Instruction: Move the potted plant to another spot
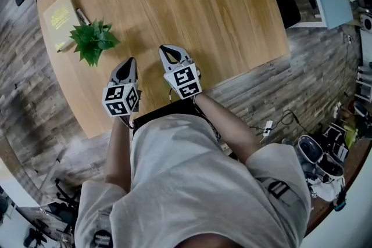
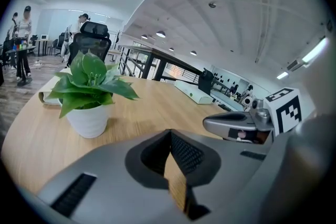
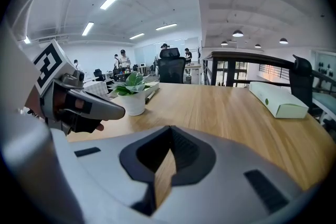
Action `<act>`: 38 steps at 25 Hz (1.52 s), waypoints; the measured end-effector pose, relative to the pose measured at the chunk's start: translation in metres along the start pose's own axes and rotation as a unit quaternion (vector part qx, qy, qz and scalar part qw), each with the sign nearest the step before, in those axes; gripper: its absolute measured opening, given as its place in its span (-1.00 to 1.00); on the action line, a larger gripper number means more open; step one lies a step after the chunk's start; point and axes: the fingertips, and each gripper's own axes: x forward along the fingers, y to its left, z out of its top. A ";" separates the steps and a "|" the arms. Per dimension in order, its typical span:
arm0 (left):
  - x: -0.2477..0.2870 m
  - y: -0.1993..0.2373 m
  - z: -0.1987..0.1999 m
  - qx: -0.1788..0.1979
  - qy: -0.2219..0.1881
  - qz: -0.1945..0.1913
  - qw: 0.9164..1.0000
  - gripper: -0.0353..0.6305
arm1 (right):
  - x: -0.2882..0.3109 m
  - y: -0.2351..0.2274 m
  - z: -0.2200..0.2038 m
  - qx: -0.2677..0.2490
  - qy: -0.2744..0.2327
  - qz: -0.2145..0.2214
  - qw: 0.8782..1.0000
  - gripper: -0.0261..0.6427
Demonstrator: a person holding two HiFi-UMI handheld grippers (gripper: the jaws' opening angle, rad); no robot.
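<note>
We hold both grippers over the near part of the wooden table (image 1: 192, 3), side by side. The left gripper (image 1: 129, 61) has its jaws pressed together with nothing between them, and the right gripper (image 1: 169, 49) is closed the same way, empty. The potted plant (image 1: 93, 40) stands upright in its white pot on the table's left side, ahead and to the left of our left gripper and untouched, just beside a yellow book (image 1: 59, 20) and a pen (image 1: 81, 15).
</note>
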 end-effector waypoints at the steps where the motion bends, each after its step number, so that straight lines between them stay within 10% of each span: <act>1: 0.000 -0.001 0.003 0.001 -0.003 0.000 1.000 -0.86 | -0.002 -0.001 0.002 -0.001 -0.001 0.000 1.000 -0.91; 38: -0.061 -0.055 0.155 0.044 -0.183 0.016 0.982 -0.86 | -0.068 -0.009 0.190 -0.034 -0.185 0.006 0.982 -0.91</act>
